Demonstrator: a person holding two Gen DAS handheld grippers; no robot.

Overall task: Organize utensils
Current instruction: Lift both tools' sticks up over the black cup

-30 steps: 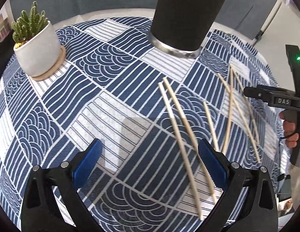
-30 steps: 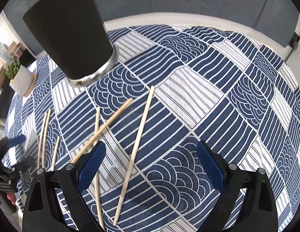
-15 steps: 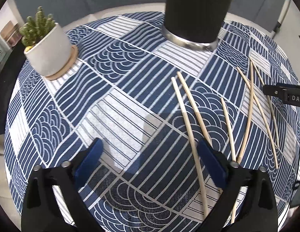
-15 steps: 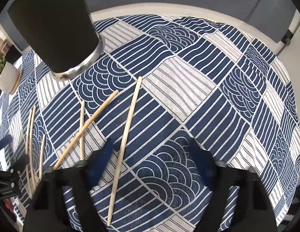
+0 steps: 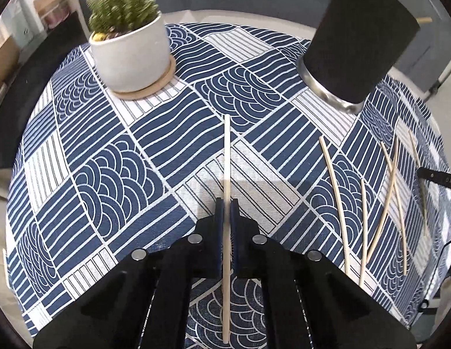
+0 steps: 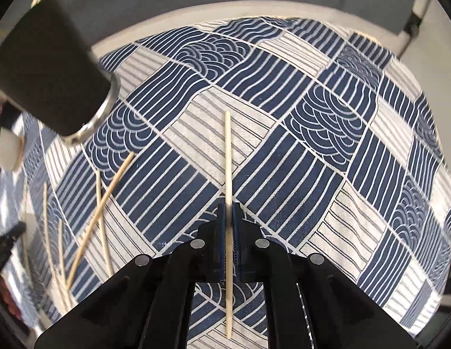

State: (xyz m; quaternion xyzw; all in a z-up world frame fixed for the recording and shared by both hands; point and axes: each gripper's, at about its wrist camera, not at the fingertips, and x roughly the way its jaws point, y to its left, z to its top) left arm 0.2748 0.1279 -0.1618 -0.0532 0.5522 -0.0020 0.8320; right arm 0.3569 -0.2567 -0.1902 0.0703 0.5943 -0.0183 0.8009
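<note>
Left gripper (image 5: 227, 212): your jaws just closed, pinching a pale chopstick (image 5: 227, 151).
Right gripper (image 6: 228, 218): your jaws likewise clamp another thin, straight stick (image 6: 228, 157).

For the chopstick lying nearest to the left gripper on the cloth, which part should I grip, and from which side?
Probably grip the nearest loose chopstick near its middle, from above, fingers either side. It lies flat on the tablecloth, apart from its neighbours, so there is room.

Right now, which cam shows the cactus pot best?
Left wrist view: the cactus pot shows whole on its coaster, slightly blurred. Right wrist view catches only a blurred white sliver at the left edge, behind the black cup.
</note>
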